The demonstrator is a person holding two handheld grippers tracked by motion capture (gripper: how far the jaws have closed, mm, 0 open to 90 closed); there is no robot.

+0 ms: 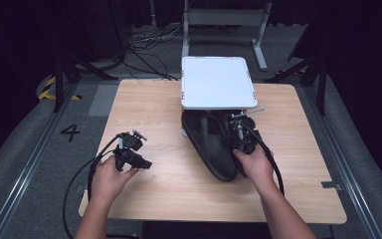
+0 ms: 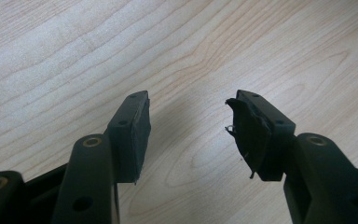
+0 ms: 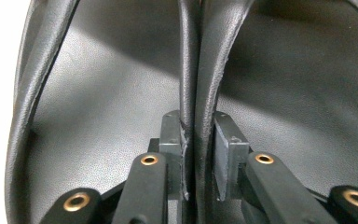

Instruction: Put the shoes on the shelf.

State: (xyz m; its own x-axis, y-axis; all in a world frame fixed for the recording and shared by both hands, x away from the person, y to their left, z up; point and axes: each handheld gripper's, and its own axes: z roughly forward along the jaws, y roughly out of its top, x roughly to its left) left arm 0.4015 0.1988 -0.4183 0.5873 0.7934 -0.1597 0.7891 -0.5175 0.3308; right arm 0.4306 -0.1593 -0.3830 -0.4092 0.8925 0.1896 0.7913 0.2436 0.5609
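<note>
High view: black leather handbag (image 1: 214, 149) lies on its side on the wooden table (image 1: 144, 99), centre-right, its far end tucked just under a white tray (image 1: 218, 82) on a stand. Right gripper (image 1: 241, 137) is down on the bag w/ the right hand (image 1: 254, 167) behind it. Left gripper (image 1: 138, 162) sits well apart on the bare table, front-left, left hand (image 1: 110, 179) around it.

Left gripper view: jaws spread wide, nothing between the pads (image 2: 137, 135), just wood grain below.

Right gripper view: jaws pinched shut on two leather straps (image 3: 200, 70), prob. the bag's handles, pressed flat together; bag's smooth black side behind.

Judgement: leather looks soft & floppy, a bit slick, not fragile; body will sag and swing if lifted by the straps alone. Straps are the natural hold; free gripper could steady the rim or base, since the bag's weight can't be told.
</note>
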